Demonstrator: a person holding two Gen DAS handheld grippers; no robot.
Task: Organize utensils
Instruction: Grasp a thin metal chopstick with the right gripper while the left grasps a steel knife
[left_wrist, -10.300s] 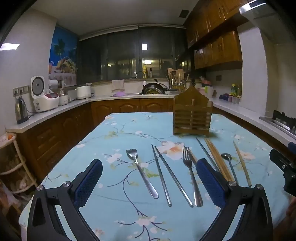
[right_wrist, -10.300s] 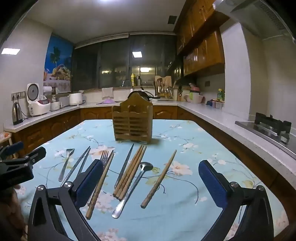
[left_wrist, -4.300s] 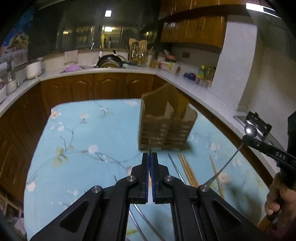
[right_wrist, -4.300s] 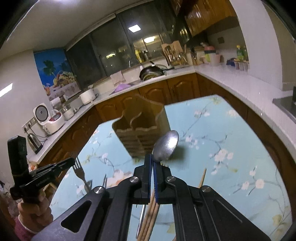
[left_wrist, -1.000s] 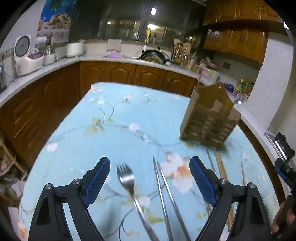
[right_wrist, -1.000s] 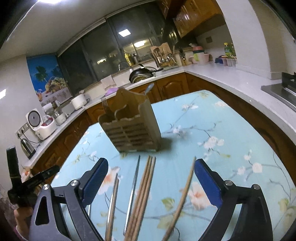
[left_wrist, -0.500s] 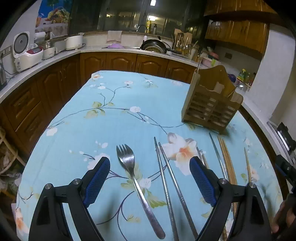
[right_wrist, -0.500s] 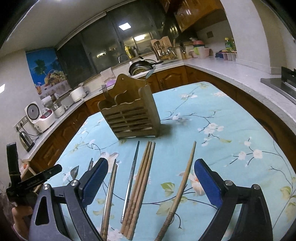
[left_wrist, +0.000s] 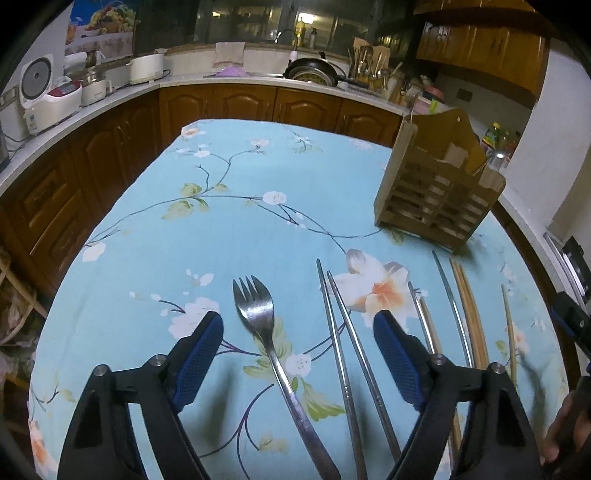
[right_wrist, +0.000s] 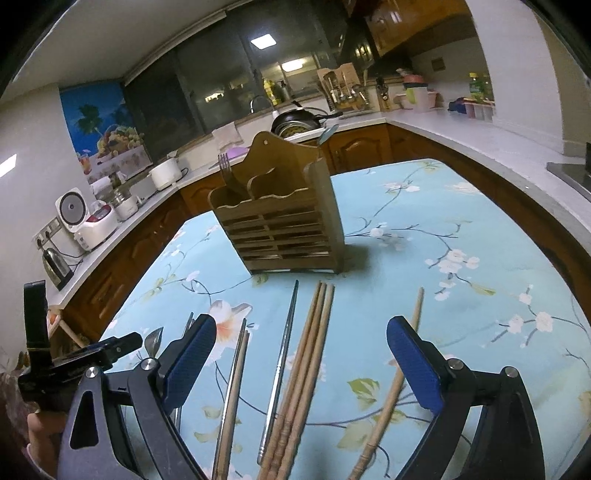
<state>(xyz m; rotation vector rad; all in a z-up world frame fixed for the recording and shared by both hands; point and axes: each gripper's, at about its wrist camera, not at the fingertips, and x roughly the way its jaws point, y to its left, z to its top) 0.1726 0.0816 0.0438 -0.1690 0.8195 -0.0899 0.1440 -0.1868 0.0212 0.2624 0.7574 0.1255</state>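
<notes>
A wooden utensil holder (left_wrist: 439, 195) stands on the blue floral tablecloth (left_wrist: 229, 229); it also shows in the right wrist view (right_wrist: 284, 221), with a fork (right_wrist: 226, 173) and a spoon (right_wrist: 327, 133) standing in it. My left gripper (left_wrist: 297, 328) is open, low over a steel fork (left_wrist: 275, 354) that lies between its fingers. Two metal chopsticks (left_wrist: 343, 350) lie right of that fork. My right gripper (right_wrist: 299, 343) is open above wooden chopsticks (right_wrist: 306, 365) and a metal chopstick (right_wrist: 282, 358). A single wooden chopstick (right_wrist: 397, 380) lies by its right finger.
Wooden cabinets and a white counter ring the table, with a rice cooker (left_wrist: 48, 99), a kettle (right_wrist: 55, 264) and a pan (left_wrist: 312, 70) on it. More chopsticks (left_wrist: 469, 310) lie at the table's right. The left gripper shows in the right wrist view (right_wrist: 74, 362).
My left gripper has dropped lower and closer over the fork on the cloth. My right gripper has come down nearer the wooden chopsticks. Both stay open.
</notes>
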